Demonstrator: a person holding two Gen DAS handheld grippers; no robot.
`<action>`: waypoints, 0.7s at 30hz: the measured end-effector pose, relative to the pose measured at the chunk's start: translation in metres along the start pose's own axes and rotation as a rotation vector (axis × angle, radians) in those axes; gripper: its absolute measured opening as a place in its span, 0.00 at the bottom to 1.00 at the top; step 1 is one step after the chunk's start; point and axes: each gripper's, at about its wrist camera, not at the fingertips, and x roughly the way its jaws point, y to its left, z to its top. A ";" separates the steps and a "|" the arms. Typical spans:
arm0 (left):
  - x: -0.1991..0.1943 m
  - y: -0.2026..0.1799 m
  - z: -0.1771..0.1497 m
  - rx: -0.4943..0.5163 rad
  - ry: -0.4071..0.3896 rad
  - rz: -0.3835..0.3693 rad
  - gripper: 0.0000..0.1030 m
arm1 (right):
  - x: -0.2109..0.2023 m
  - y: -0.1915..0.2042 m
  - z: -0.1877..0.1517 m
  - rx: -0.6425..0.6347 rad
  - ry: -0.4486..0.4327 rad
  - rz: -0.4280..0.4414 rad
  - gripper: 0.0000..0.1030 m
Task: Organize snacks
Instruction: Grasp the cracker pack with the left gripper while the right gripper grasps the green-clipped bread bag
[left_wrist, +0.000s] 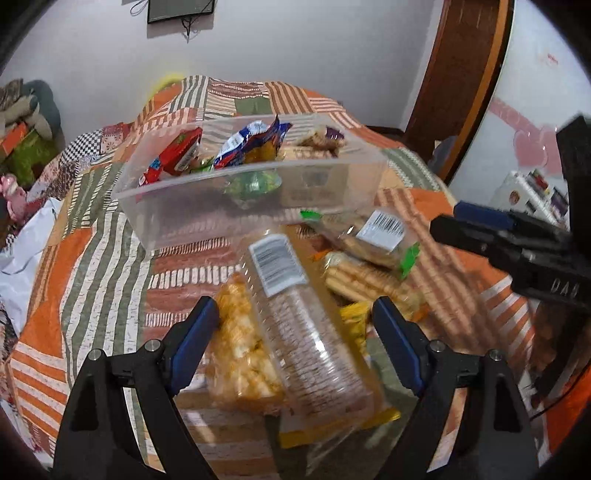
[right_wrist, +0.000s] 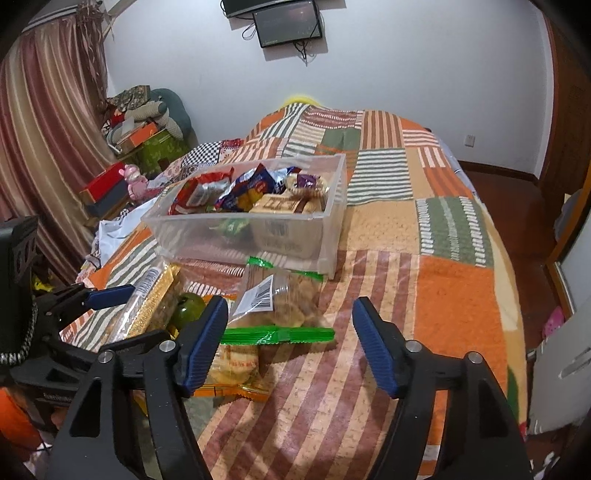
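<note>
A clear plastic bin sits on the quilted bed and holds several snack packets. In front of it lies a loose pile of snacks. My left gripper is open, its fingers on either side of a clear pack of biscuits lying over a bag of orange puffs. A green-edged cookie bag lies nearer the bin. My right gripper is open just above that cookie bag and holds nothing. It also shows in the left wrist view.
The patchwork quilt covers the bed. A green round object lies in the pile. Boxes and clutter stand at the left by a curtain. A wooden door and a white cabinet are on the right.
</note>
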 end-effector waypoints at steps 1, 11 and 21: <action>0.001 0.002 -0.002 0.003 0.000 0.012 0.83 | 0.002 0.001 0.000 0.000 0.007 0.003 0.65; 0.002 0.047 -0.016 -0.103 -0.004 -0.027 0.71 | 0.033 0.010 0.001 -0.016 0.080 0.010 0.71; 0.005 0.039 -0.010 -0.058 -0.048 0.012 0.68 | 0.056 0.011 0.001 -0.018 0.130 -0.003 0.71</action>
